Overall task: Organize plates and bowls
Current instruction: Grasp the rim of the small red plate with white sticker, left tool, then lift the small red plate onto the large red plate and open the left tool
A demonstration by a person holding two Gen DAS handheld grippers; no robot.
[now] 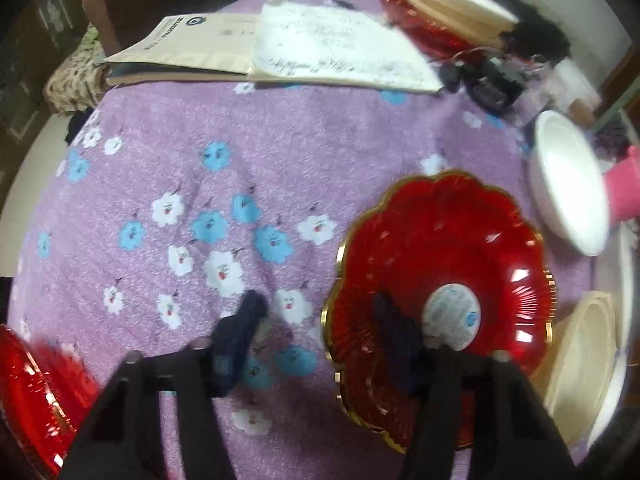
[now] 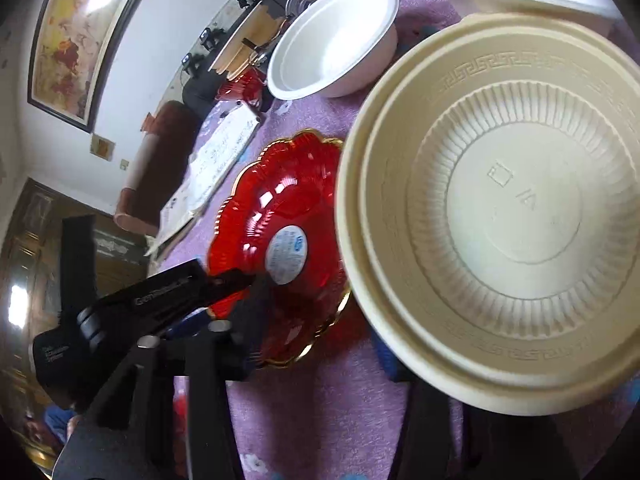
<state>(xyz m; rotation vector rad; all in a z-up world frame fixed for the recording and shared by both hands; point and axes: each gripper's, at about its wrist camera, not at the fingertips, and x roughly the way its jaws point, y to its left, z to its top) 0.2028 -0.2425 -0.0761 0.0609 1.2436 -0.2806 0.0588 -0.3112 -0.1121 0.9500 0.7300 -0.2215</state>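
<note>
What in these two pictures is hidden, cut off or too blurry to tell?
- Left wrist view: the writing on the open notebook is too blurred to read.
- Left wrist view: a red plate at lower left is cut off by the frame edge.
- Right wrist view: the cream bowl hides the right gripper's right finger, so its grip cannot be judged.

cream bowl (image 2: pixel 500 216): hides right gripper's right finger | second red plate (image 1: pixel 28 396): cut by left edge | book text (image 1: pixel 340 40): blurred

Purple floral cloth (image 1: pixel 304 132) (plates (image 1: pixel 440 264), bowls (image 2: pixel 336 40), books (image 1: pixel 340 46)).
</note>
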